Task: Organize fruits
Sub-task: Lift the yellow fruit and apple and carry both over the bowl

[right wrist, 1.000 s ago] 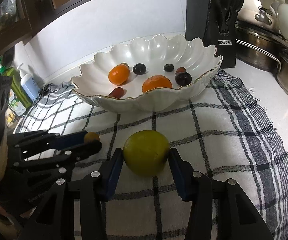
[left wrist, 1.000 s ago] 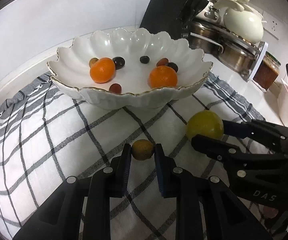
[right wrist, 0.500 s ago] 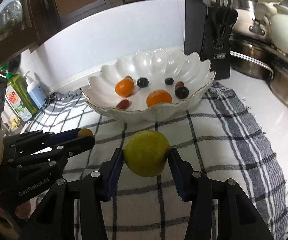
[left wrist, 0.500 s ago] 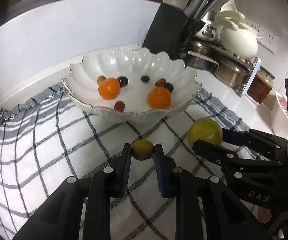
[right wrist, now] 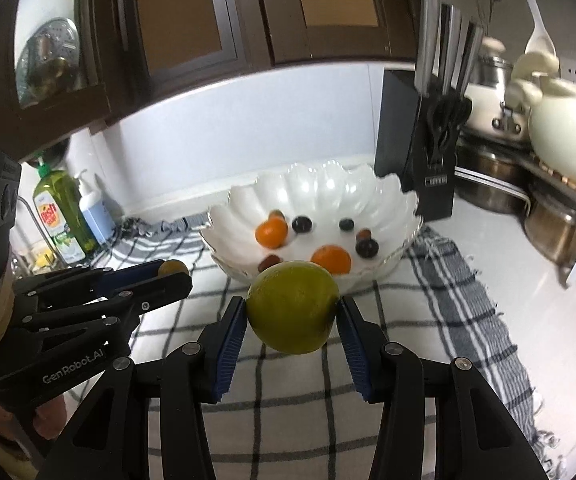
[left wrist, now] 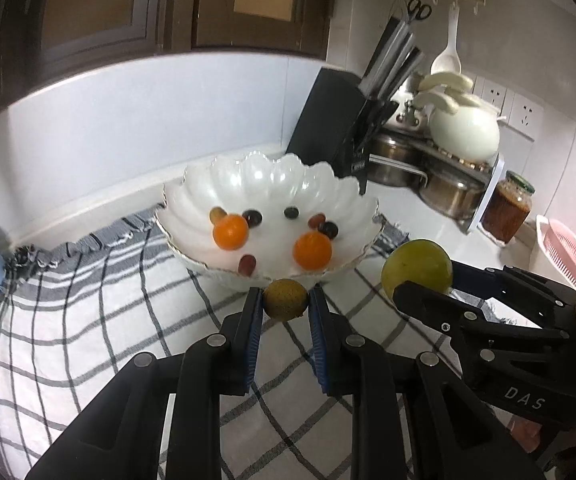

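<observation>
My left gripper (left wrist: pixel 285 300) is shut on a small brownish-yellow fruit (left wrist: pixel 285 299), held in the air in front of the white scalloped bowl (left wrist: pixel 272 180). My right gripper (right wrist: pixel 292 312) is shut on a large yellow-green citrus (right wrist: pixel 293 307), also lifted off the cloth. Each gripper shows in the other's view: the right one (left wrist: pixel 420 276) with the citrus (left wrist: pixel 416 266) at the right, the left one (right wrist: pixel 174 274) at the left. The bowl (right wrist: pixel 328 184) holds two oranges (left wrist: pixel 230 232) (left wrist: pixel 312 251) and several small dark and reddish fruits (left wrist: pixel 252 218).
A checked cloth (left wrist: pixel 88 320) covers the counter under the bowl. A black knife block (left wrist: pixel 328 120) stands behind the bowl. Steel pots (left wrist: pixel 448 192), a cream kettle (left wrist: pixel 464 132) and a jar (left wrist: pixel 506 212) sit at the right. Soap bottles (right wrist: pixel 62 216) stand at the far left.
Both grippers have risen with their fruits off the cloth and tilted up. The bowl now sits lower and smaller in both views, with cabinets and wall coming into sight.
</observation>
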`<state>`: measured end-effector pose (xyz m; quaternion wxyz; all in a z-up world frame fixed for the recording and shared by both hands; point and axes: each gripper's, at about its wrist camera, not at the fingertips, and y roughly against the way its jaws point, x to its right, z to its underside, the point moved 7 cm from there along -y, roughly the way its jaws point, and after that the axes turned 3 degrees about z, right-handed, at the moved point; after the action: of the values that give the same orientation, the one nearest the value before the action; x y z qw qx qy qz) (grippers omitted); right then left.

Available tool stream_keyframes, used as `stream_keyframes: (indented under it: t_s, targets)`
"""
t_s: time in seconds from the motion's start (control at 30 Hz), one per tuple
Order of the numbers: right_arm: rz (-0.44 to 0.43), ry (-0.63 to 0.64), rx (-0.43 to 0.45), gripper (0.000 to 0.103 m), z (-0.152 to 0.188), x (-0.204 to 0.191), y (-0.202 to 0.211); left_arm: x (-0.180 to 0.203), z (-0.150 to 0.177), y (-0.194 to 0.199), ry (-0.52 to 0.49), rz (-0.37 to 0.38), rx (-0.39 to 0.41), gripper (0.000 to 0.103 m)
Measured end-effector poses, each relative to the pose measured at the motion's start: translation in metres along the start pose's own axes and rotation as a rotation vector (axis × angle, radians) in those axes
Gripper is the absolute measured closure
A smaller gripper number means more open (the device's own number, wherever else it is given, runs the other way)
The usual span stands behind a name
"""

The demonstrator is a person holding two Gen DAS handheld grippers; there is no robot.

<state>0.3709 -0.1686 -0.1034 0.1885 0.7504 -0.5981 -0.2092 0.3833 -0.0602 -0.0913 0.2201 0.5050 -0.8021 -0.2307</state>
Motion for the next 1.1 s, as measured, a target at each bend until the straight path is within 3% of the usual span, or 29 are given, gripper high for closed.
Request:
stream_keyframes:
  t_s: [0.63, 0.83, 1.1]
  targets:
    - [0.04, 0.041, 0.176, 0.058, -0.062, 0.006, 0.023, 0.0, -0.058, 0.025, -0.039, -0.038, 0.158, 0.079]
    - [0.015, 0.013, 0.175, 0.059, -0.074, 0.012, 0.001, -0.007, -0.071, 0.009, -0.026, -0.037, 0.157, 0.079]
    - [-0.018, -0.008, 0.105, 0.06, -0.081, 0.021, -0.05, -0.017, -0.084, -0.017, -0.039, -0.072, 0.132, 0.079]
